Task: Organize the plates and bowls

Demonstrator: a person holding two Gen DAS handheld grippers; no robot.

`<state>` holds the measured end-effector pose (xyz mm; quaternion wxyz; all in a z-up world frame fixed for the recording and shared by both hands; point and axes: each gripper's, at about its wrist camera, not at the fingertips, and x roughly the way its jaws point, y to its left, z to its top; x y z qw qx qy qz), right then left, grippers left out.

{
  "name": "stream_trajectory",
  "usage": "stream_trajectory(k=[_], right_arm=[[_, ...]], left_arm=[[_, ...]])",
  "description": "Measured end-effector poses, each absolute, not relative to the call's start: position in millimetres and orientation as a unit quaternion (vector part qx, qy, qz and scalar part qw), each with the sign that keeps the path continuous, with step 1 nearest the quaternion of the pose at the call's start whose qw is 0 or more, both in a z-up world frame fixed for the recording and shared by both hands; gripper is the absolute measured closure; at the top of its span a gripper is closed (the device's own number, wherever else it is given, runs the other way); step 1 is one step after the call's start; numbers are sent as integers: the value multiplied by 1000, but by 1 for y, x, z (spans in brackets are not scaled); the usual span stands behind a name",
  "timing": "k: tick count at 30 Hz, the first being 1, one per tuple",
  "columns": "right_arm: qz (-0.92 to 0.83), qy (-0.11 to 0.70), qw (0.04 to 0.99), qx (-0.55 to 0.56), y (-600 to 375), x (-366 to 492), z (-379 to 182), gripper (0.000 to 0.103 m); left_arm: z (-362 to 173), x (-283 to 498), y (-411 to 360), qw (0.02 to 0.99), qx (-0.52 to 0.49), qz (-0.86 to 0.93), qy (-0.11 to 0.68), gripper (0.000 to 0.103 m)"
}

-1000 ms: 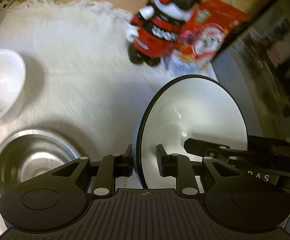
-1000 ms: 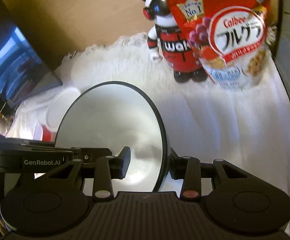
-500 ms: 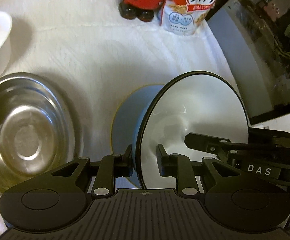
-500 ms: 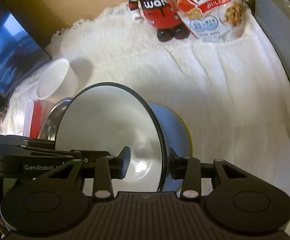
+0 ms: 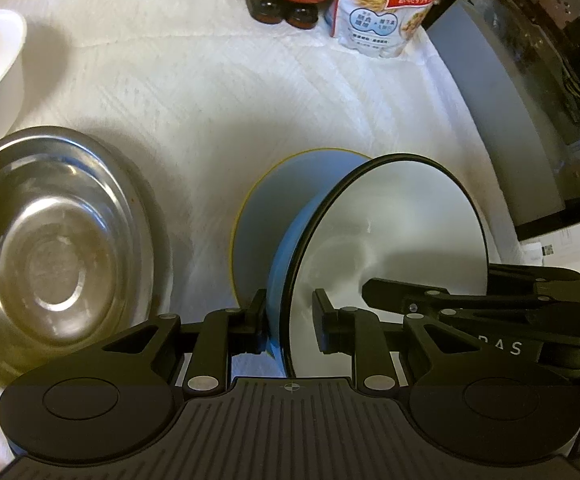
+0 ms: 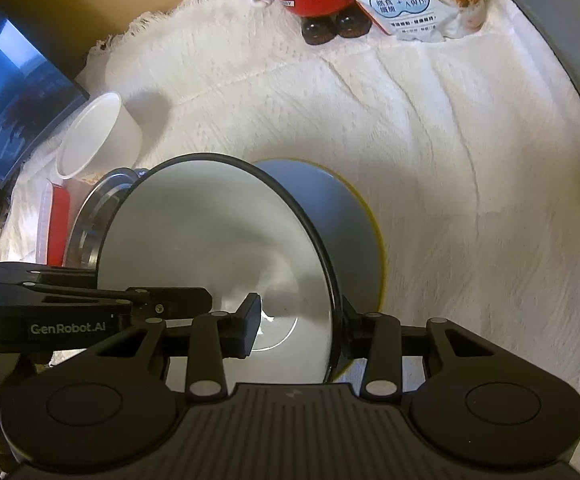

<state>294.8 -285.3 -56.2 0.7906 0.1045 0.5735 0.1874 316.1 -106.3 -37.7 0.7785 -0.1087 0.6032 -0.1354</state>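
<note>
Both the left gripper (image 5: 289, 322) and the right gripper (image 6: 298, 326) are clamped on opposite rims of the white bowl (image 5: 394, 236), which hangs directly above the blue plate (image 5: 265, 216) just right of the steel bowl (image 5: 49, 248), so lowering should nest it there.

Both hands have lowered the white bowl (image 5: 390, 232) down over the blue plate (image 5: 265, 216), newly in view.
</note>
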Motion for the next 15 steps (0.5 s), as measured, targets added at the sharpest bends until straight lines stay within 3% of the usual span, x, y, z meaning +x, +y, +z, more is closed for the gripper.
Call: stream_trajectory(k=[15], right_arm=[[188, 561, 802, 82, -281, 308, -60, 63]], left_arm=[[-43, 323, -101, 793, -110, -133, 584, 84]])
